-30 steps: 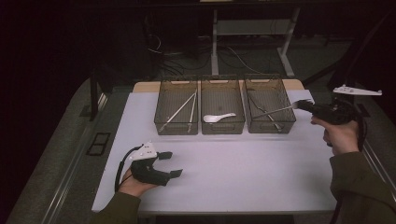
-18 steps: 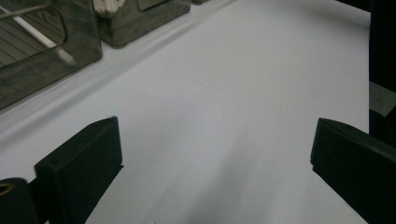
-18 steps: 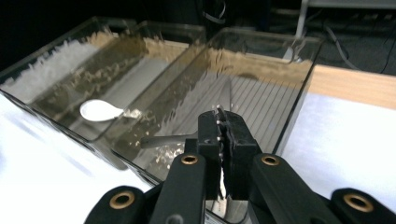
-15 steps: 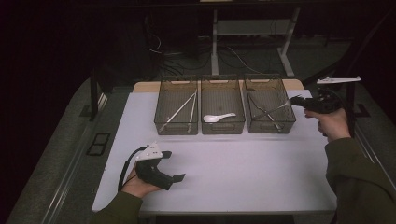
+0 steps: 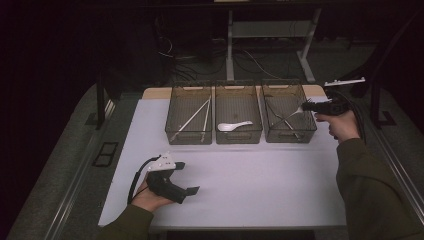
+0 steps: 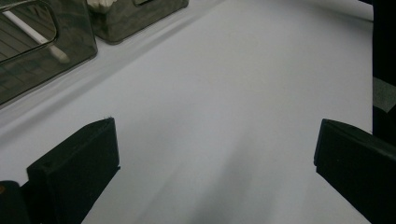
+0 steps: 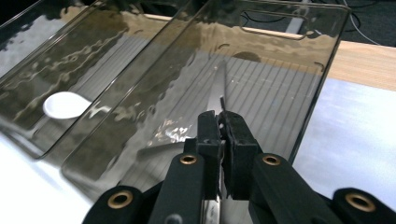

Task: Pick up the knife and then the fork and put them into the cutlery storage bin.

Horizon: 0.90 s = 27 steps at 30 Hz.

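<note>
Fork (image 5: 295, 111) clamped by its handle in the right gripper (image 5: 311, 106), jaws pinched tight on the thin metal, tines angled over the right-hand bin (image 5: 288, 112) at about 2 o'clock on the white surface (image 5: 260, 175). Seen from the right gripper view as a slim silver strip (image 7: 222, 88) running out from between the closed jaws, above the ribbed floor of that smoky, see-through bin (image 7: 280, 93). More cutlery lying crossed inside the same bin, details too dim to tell. Middle bin (image 5: 238, 112) at 12 o'clock, holding a white spoon (image 5: 234, 126), its bowl also a pale oval (image 7: 65, 104) in the right gripper view. Left bin (image 5: 190, 114) at 11 o'clock, with long pale chopsticks (image 5: 196, 116) laid slantwise. Left gripper (image 5: 186, 179) held low at 7 o'clock, well apart from the bins, jaws just opened and now spread wide over bare surface (image 6: 224, 102), nothing between them.
</note>
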Motion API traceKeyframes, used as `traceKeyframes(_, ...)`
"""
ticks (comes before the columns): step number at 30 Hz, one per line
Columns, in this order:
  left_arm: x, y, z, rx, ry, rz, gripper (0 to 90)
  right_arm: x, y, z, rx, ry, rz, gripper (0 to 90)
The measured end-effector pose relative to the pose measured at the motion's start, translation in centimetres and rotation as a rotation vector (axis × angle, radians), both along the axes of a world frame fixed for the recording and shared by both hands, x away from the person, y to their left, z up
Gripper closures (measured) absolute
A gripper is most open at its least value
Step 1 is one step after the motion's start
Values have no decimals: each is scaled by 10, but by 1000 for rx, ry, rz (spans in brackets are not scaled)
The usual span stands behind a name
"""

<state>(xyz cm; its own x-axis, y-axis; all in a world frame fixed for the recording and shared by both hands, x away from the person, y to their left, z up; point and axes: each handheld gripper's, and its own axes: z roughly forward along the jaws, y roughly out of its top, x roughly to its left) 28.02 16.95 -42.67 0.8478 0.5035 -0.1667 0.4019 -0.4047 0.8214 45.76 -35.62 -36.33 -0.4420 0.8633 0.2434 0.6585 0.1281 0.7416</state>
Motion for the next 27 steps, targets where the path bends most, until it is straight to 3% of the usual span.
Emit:
traceKeyframes(7, 2, -2, 0, 7, 0, -8, 0, 23, 8, -8, -60, -19, -66, 776)
traceKeyframes(14, 5, -3, 0, 9, -5, -17, 0, 37, 10, -7, -87, -54, -108, 564)
traceKeyframes(22, 6, -4, 0, 5, -6, -17, 0, 37, 7, -4, -113, -88, -147, 442)
traceKeyframes(27, 6, -4, 1, 5, -6, -15, 0, 34, 4, 1, -91, -104, -150, 419)
